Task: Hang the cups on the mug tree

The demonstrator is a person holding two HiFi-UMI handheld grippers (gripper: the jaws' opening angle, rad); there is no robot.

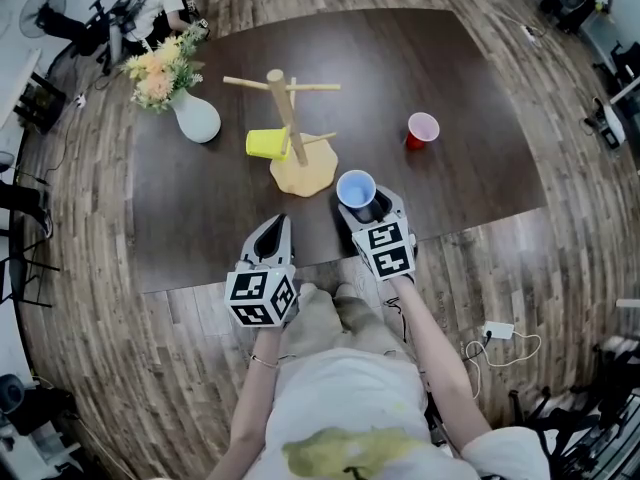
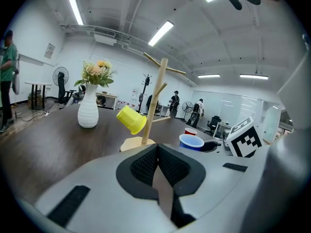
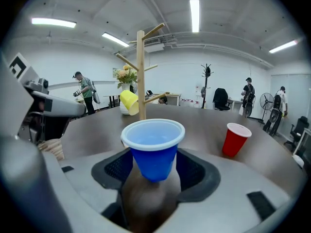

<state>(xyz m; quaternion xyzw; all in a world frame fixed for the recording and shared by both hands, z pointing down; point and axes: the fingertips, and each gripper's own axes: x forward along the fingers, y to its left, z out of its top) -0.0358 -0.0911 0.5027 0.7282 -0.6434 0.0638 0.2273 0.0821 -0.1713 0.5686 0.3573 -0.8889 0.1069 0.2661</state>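
The right claw grips the blue cup near the tree — a yellow cup hangs there. The left claw is shut tight, holding nothing.

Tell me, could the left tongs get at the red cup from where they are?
Probably not directly: the right tongs, with the blue cup between them, sit across the left tongs' path to the red cup.
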